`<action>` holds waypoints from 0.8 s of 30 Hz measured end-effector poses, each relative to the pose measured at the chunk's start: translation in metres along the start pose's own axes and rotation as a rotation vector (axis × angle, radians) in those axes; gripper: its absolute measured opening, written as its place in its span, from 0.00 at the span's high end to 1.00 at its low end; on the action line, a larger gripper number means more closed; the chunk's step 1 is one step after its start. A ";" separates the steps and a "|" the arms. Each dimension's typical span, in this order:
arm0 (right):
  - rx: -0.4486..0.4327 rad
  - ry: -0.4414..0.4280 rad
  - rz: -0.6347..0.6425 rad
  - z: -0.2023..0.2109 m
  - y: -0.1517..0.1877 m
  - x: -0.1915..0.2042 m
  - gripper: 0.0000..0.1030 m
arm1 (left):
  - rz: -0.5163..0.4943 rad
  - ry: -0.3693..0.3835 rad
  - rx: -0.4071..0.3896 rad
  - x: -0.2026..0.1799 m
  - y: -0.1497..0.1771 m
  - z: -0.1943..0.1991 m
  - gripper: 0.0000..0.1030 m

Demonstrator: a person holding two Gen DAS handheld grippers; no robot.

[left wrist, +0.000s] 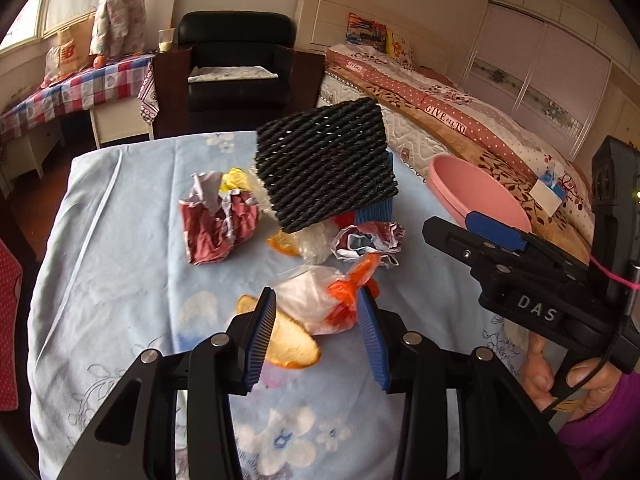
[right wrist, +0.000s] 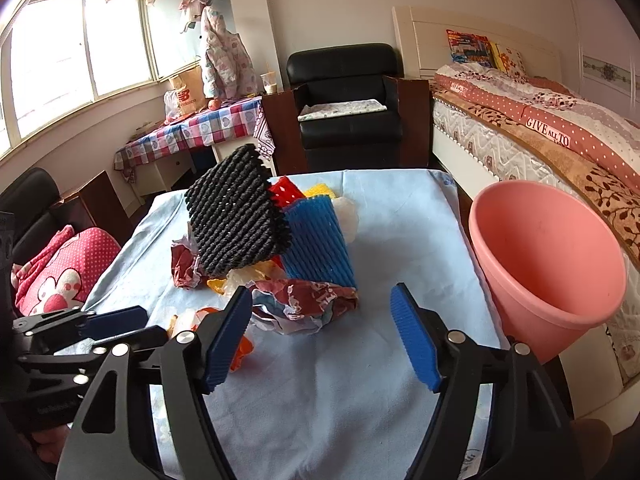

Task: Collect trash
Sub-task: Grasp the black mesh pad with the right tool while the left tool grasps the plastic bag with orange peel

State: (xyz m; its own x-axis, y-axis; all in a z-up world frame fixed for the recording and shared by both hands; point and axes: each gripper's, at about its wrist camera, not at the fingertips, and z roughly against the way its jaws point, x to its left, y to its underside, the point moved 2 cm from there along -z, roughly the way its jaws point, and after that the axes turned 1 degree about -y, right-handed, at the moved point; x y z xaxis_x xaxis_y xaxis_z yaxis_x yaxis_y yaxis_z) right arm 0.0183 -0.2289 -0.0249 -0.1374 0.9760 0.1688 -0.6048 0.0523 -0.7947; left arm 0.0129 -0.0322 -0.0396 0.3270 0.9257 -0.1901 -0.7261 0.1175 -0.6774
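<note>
Our left gripper (left wrist: 316,316), fingers parted around a plastic bag (left wrist: 316,300); right gripper (right wrist: 324,332) wide open, empty; pink bin (right wrist: 548,256) off the desk's (right wrist: 360,380) right edge.

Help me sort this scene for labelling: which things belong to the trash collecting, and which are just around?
Job:
pink bin
crumpled paper
plastic bag
orange peel
black foam net
blue foam net
left tool, right tool, both open

Just around:
black armchair
bed
checked table
</note>
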 end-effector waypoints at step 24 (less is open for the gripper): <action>-0.048 -0.113 0.071 -0.017 -0.047 0.012 0.30 | 0.081 0.084 -0.027 0.019 -0.002 0.001 0.93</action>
State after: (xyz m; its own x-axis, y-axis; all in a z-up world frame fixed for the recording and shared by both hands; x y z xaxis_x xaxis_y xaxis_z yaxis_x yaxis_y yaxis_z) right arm 0.0584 -0.2162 0.0046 -0.2679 0.9478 0.1732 -0.5524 -0.0038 -0.8336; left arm 0.0201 -0.0146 -0.0410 0.3180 0.8984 -0.3028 -0.7363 0.0329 -0.6758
